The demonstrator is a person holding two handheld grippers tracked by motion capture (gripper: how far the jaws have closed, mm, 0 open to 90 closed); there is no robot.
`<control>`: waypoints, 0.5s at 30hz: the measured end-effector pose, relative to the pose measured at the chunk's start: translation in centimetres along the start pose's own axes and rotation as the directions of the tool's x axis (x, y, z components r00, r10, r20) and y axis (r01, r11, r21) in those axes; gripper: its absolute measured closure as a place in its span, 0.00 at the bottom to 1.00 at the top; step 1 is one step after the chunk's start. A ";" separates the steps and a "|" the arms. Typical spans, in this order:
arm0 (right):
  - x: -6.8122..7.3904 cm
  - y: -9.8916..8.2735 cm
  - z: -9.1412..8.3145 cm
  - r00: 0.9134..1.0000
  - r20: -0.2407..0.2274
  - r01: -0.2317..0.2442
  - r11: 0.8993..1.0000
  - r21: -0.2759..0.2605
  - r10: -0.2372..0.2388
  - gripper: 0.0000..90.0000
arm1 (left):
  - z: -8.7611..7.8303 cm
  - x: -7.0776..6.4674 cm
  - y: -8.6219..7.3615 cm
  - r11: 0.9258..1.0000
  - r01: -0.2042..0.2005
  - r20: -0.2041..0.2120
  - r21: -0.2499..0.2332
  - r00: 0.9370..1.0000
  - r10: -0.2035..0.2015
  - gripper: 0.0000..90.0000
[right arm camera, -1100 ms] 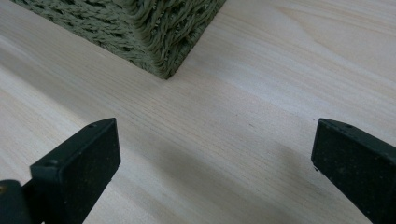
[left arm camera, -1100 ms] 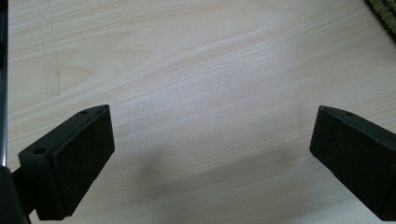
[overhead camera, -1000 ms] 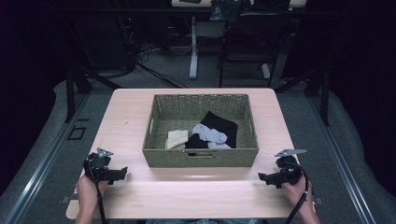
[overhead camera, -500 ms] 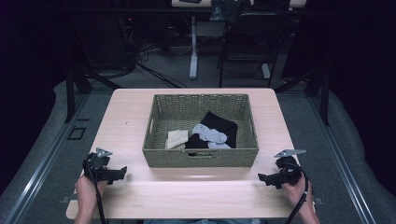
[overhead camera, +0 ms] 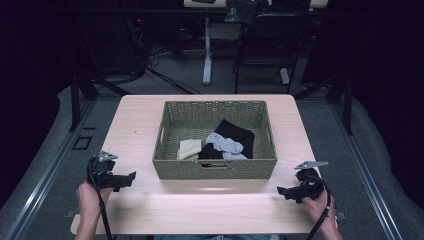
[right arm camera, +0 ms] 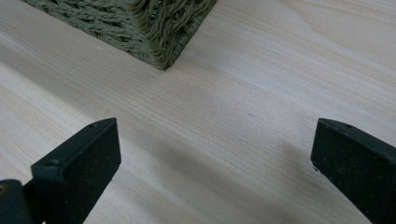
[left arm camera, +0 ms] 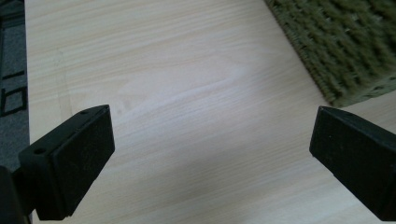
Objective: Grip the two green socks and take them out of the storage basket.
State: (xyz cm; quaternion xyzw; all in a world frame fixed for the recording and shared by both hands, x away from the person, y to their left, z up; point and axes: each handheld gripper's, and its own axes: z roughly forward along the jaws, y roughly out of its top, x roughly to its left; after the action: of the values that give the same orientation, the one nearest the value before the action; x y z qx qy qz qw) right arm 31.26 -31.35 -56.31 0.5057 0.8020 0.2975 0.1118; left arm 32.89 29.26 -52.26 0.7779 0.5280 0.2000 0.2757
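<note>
Both grippers rest low over the tabletop near its front edge, the left gripper toward the front-left corner and the right gripper toward the front-right corner. Each has its jaws spread wide with nothing between them, as the left and right gripper views show.

One woven basket sits at the middle of the tabletop, well apart from both grippers. Inside it, toward its front wall, lie four pieces of cloth as far as I can count: one cream piece, one grey piece and two black pieces, though the black ones may join under the grey.

The cloths overlap, so a grab at one would likely drag a neighbour along. A jaw could also catch on the weave of the basket's wall and shove the basket across the tabletop.
</note>
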 end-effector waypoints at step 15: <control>0.0 0.0 0.3 1.000 0.007 0.000 1.000 0.013 0.000 0.01 | -2.4 -0.9 4.1 0.998 -0.062 0.060 -0.027 0.996 0.064 0.00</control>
State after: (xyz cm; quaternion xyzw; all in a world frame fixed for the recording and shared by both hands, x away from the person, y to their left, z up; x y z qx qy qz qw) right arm 31.43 -31.23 -56.55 0.5073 0.8037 0.2903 0.1112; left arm 34.03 27.78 -47.83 0.7964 0.4922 0.1914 0.2949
